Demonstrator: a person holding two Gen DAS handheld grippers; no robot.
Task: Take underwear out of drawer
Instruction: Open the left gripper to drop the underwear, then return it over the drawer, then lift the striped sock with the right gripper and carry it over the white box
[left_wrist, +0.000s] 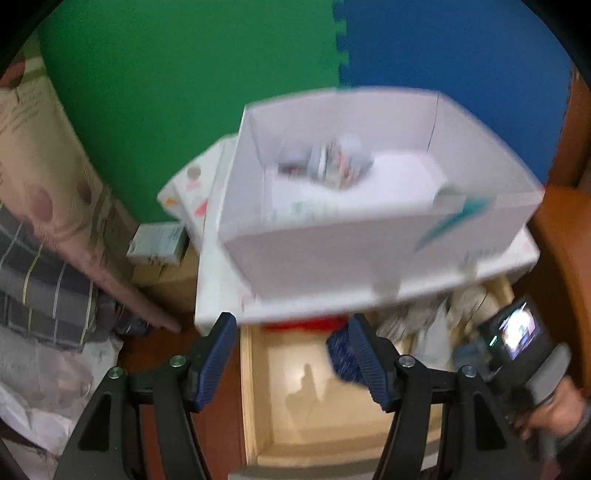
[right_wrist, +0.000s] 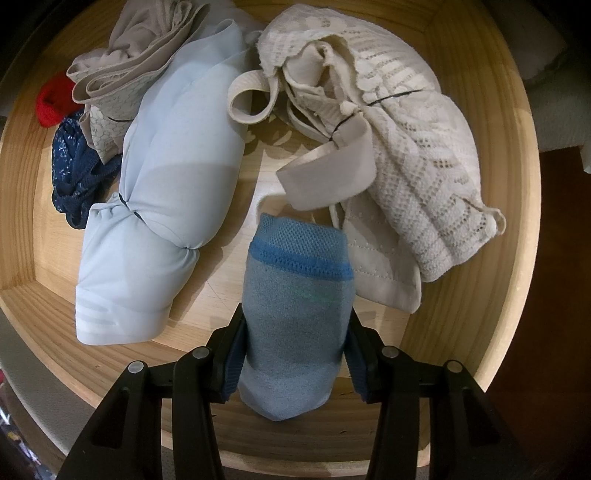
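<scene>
In the right wrist view my right gripper (right_wrist: 295, 332) points down into the wooden drawer (right_wrist: 517, 258) and is shut on a rolled grey-blue underwear (right_wrist: 295, 295) with a blue waistband. The roll stands upright between the pads. In the left wrist view my left gripper (left_wrist: 291, 347) hovers open over the drawer's front left part (left_wrist: 255, 387), with nothing between its blue pads (left_wrist: 218, 354). The picture there is blurred. The right gripper's camera body (left_wrist: 517, 336) and a hand show at the right edge.
The drawer also holds a pale blue roll (right_wrist: 162, 206), cream lace garments (right_wrist: 417, 166), a beige piece (right_wrist: 133, 55), navy lace (right_wrist: 74, 173) and something red (right_wrist: 51, 99). A white open box (left_wrist: 369, 229) sits on the cabinet top above the drawer. Bedding (left_wrist: 44, 258) lies at the left.
</scene>
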